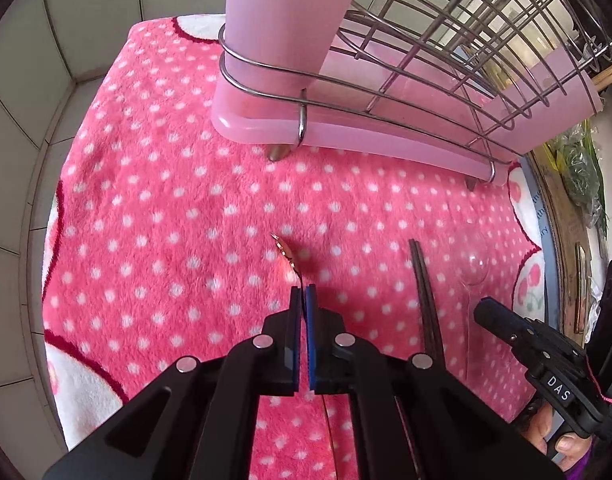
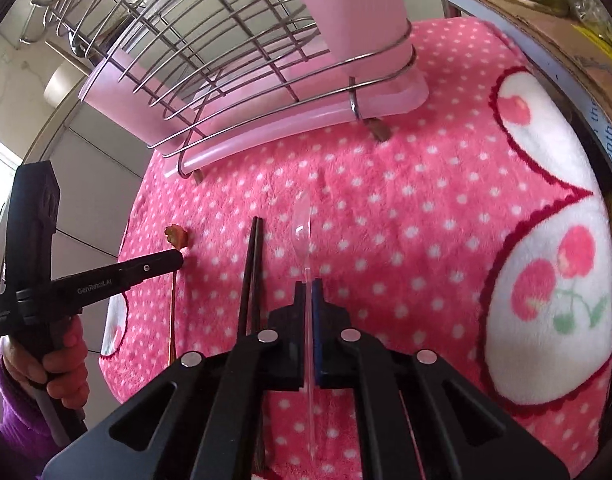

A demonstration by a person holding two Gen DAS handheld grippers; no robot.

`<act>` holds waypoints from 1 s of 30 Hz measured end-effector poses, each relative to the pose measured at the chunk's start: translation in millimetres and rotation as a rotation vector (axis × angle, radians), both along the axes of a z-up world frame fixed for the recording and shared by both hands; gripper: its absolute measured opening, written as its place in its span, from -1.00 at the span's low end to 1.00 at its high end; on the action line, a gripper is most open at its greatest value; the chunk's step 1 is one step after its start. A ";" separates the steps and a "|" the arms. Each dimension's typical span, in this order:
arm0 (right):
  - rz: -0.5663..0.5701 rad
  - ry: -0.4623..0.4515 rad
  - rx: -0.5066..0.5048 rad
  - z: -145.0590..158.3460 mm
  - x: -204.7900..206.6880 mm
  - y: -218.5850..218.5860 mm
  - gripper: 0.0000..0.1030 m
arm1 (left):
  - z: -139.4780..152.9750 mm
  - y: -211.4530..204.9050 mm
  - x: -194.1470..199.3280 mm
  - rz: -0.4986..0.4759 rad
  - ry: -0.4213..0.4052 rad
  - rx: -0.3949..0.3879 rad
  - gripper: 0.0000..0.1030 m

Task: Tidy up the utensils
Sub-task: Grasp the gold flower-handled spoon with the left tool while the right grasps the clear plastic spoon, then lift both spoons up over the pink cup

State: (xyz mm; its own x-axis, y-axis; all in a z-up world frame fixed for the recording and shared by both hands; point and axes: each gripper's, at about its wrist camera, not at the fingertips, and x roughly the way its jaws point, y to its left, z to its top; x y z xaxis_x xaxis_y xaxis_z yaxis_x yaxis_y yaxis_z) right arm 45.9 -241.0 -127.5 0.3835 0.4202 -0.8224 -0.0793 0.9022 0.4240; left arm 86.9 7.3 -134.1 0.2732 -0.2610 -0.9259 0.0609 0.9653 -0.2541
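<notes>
Nothing appears put away yet, as far as the views show; the pink holder [image 1: 282, 32] clipped in the wire dish rack [image 1: 445, 40] stands well ahead of both sets of fingers, its inside hidden from view, and all the utensils in sight are down at the pink dotted cloth [image 1: 166, 200]; the left gripper [image 1: 304, 292] is clamped tight on the neck of a gold spoon [image 1: 285, 258], whose bowl juts just past the fingertips and whose handle runs back beneath them; the right gripper [image 2: 307, 284] is pinched on the stem of a clear plastic spoon [image 2: 302, 224], bowl ahead of its tips, handle trailing back between the pads; whether either spoon has left the cloth I cannot tell; the dark chopsticks [image 2: 250, 272] lie untouched between the two grippers, just left of the right fingers; so I judge the task barely begun, with both spoons and the chopsticks left to place; count: two spoons, one pair of chopsticks, one holder, one rack.
</notes>
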 end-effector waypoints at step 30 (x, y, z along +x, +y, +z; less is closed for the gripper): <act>0.078 0.079 0.018 -20.7 68.9 27.1 -0.72 | -12.8 6.6 20.6 0.023 0.081 -0.084 -0.93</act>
State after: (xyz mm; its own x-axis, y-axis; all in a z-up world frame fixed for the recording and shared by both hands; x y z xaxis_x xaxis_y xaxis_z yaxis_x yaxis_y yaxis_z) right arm 114.8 -213.9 -148.3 0.2837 0.4608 -0.8409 -0.1148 0.8870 0.4473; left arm 107.5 13.8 -146.8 0.2050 -0.3329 -0.9204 0.0152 0.9413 -0.3371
